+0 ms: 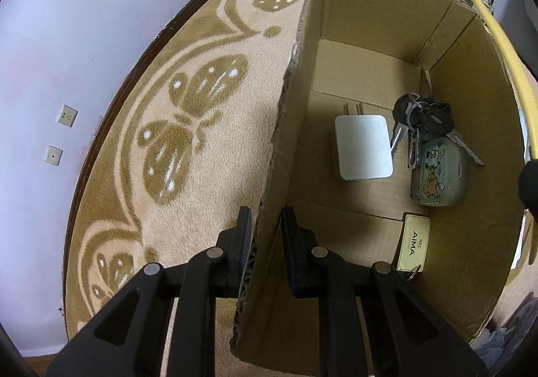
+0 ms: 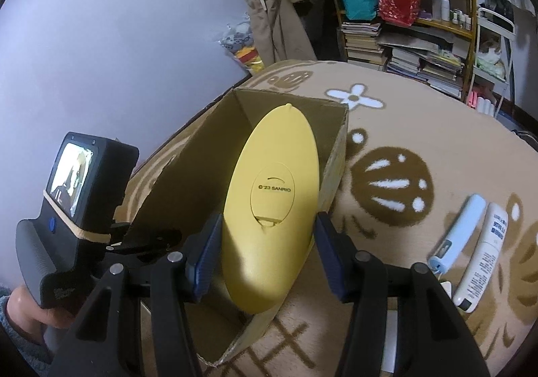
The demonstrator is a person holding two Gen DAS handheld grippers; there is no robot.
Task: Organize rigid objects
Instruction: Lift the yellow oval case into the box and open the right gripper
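Two tools work at the cardboard box (image 1: 386,24) on the rug (image 1: 208,128): left tool (image 1: 267,232) pinches its side wall; right tool (image 2: 267,252), half-spread, grips the yellow oval case (image 2: 272,195) above the box.

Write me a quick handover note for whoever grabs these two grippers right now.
Left gripper: shut on the cardboard box wall, steadying it.
Right gripper: holds the yellow oval case, poised above the open box.
In the box: white charger, key bunch, cartoon-print case, AIMA tag.
Left on the rug: blue-capped tube and white tube, side by side.
Next, probably: lower the yellow case in, release, then fetch the tubes.
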